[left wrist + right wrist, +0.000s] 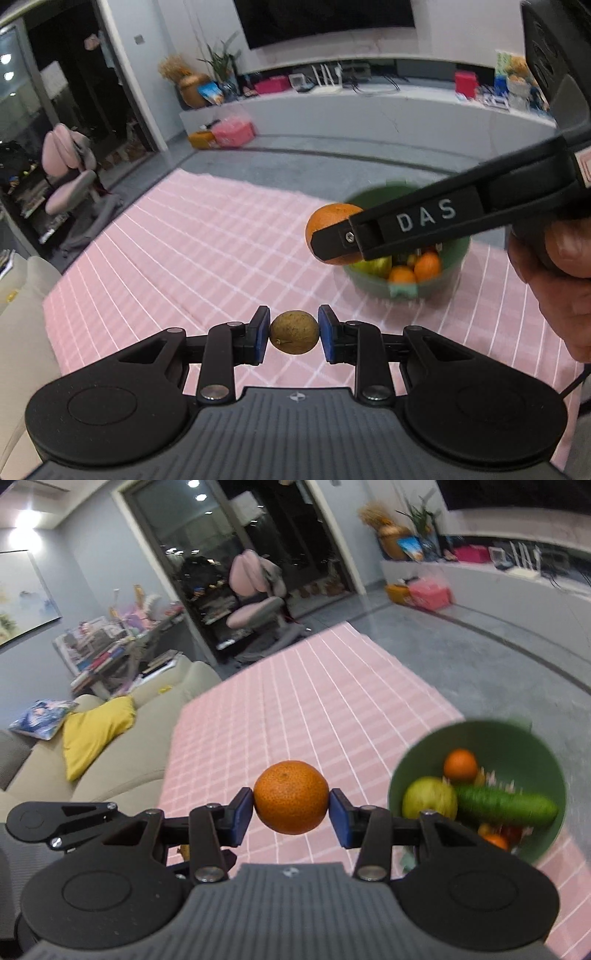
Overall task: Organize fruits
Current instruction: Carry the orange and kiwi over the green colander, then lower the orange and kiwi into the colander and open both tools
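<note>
My left gripper (pixel 294 332) is shut on a small brown-green round fruit (pixel 294 332), held above the pink checked tablecloth (pixel 207 236). My right gripper (pixel 291 805) is shut on an orange mandarin (pixel 291 802), also above the cloth; it shows in the left wrist view too (pixel 327 225), with the mandarin partly hidden by a black finger (pixel 399 229). A green bowl (pixel 413 760) at the right holds a green apple (pixel 428 798), a cucumber (pixel 506 806) and small oranges (pixel 460 765). The bowl also shows in the left wrist view (pixel 436 284).
A beige sofa (pixel 122 768) with a yellow cushion (pixel 94 731) runs along the table's left side. A pink chair (pixel 255 590) stands beyond the far end. The grey floor (pixel 480 664) and a long TV cabinet (pixel 369 110) lie behind.
</note>
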